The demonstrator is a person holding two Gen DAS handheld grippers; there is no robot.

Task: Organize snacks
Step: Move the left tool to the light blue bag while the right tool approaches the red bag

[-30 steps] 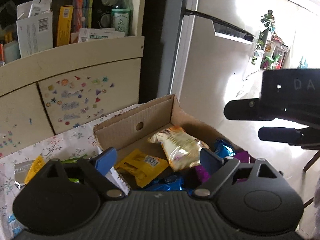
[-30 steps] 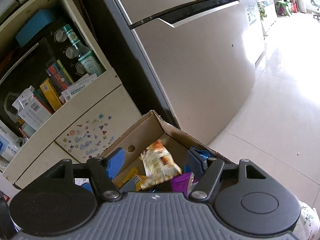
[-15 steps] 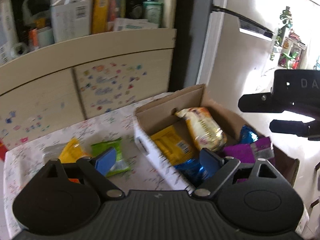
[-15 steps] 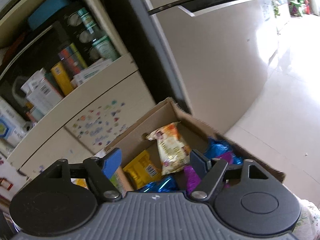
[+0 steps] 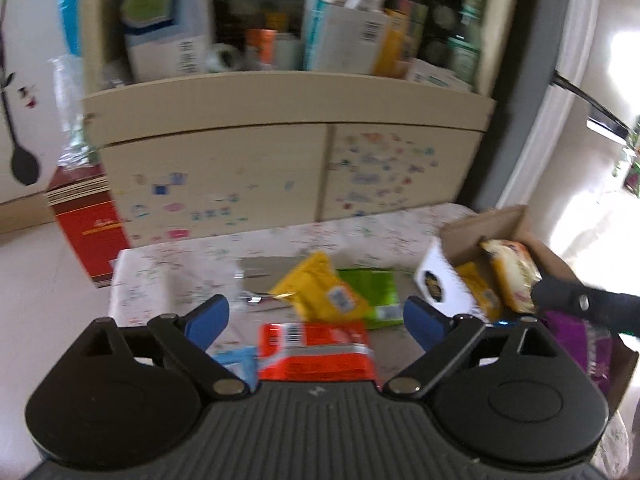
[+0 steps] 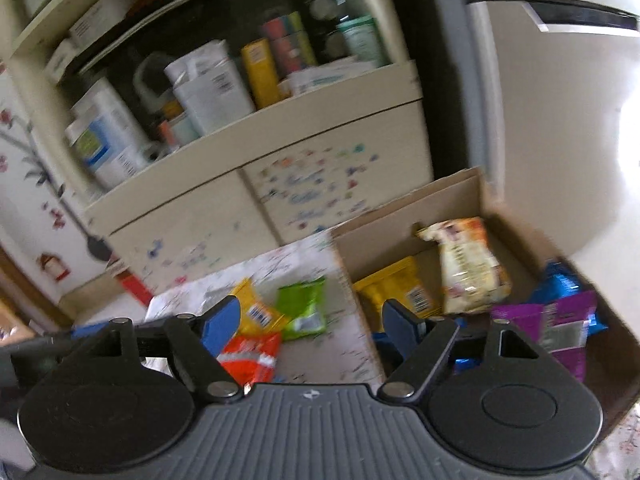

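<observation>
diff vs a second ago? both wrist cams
Both views swung from the cardboard box toward the loose packets on the table: the red packet now lies between the left gripper fingers. Both grippers' jaws have just been opening, nothing gripped. Packets in the box unchanged.

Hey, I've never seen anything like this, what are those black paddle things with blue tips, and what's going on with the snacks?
Those are two handheld grippers, one in each of a person's hands, each with a camera looking along its blue fingers. One picture comes from the left gripper, the other from the right gripper. Both stand open and hold nothing; their jaws have just been opening. On the flowered tablecloth lie a red packet, a yellow packet and a green packet. The cardboard box beside them already holds several snacks.
</observation>
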